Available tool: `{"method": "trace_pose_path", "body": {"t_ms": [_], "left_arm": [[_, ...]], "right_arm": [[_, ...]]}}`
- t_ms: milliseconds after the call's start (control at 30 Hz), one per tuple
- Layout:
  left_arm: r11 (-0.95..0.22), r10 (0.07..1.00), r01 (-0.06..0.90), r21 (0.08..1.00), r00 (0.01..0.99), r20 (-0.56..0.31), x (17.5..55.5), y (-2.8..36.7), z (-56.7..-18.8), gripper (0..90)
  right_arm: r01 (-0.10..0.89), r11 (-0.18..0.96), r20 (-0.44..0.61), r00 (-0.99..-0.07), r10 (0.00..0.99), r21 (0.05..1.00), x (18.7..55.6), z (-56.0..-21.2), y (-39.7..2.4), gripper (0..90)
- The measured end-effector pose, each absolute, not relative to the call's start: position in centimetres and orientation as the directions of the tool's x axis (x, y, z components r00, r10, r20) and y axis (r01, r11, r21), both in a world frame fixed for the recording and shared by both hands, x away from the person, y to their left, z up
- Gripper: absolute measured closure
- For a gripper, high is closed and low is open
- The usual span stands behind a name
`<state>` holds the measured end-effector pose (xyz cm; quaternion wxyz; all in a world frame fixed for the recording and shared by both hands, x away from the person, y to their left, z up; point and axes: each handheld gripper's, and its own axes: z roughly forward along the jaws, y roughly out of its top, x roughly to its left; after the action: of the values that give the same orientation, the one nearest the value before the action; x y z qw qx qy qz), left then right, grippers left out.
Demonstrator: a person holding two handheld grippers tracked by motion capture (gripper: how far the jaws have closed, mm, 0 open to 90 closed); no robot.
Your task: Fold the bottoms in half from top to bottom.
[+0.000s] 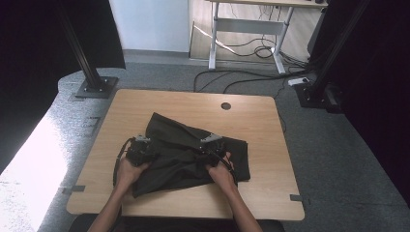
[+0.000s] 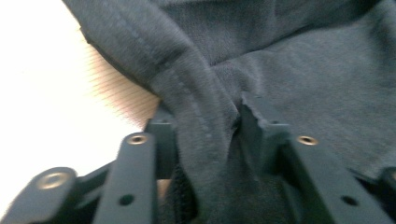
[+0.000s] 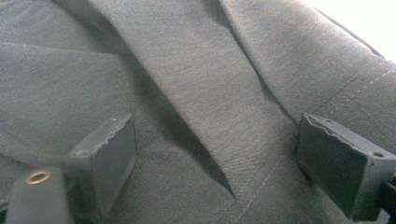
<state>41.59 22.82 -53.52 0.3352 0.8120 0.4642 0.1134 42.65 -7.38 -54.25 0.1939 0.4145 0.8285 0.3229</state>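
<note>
Folding step, grasp phase: my left gripper [image 2: 205, 135] had pinched a stitched hem of the dark garment [image 1: 188, 150], lying rumpled mid-table [image 1: 145, 104]. My right gripper [image 3: 215, 154] hovered wide over a fold; I judged it must next close there.

garment [image 1: 183, 154]: dark grey cloth | state: crumpled, folded over itself | place: table's middle, toward the near edge

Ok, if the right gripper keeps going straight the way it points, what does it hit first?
Most likely the dark garment itself: the right gripper has its jaws wide apart, with a raised fold of cloth running between them just ahead. Depth is hard to judge, but nothing else lies in that line.
</note>
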Motion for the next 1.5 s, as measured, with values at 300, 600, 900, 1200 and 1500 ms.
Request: {"method": "trace_pose_path", "body": {"t_ms": [300,600,900,1200,1500], "left_arm": [[-0.335,0.811,0.685,0.647,0.559,-0.172,42.0,23.1,-53.0,78.7],[-0.326,0.78,0.637,0.699,0.599,-0.183,41.9,22.8,-48.5,79.4],[-0.35,0.737,0.57,0.743,0.657,-0.158,41.7,20.4,-44.6,80.0],[-0.375,0.666,0.506,0.777,0.73,-0.153,41.8,16.6,-41.8,80.5],[-0.448,0.614,0.458,0.768,0.782,-0.108,42.1,11.3,-40.2,80.9]], "right_arm": [[0.564,0.442,-0.035,-0.589,0.807,0.698,42.6,-54.4,-7.7,12.4],[0.565,0.443,-0.037,-0.588,0.808,0.696,42.6,-54.4,-7.6,12.2],[0.566,0.439,-0.036,-0.584,0.811,0.698,42.6,-54.4,-7.6,12.1],[0.566,0.436,-0.042,-0.577,0.816,0.7,42.5,-54.4,-7.5,11.9],[0.561,0.432,-0.043,-0.575,0.817,0.706,42.5,-54.5,-7.4,11.6]]}}
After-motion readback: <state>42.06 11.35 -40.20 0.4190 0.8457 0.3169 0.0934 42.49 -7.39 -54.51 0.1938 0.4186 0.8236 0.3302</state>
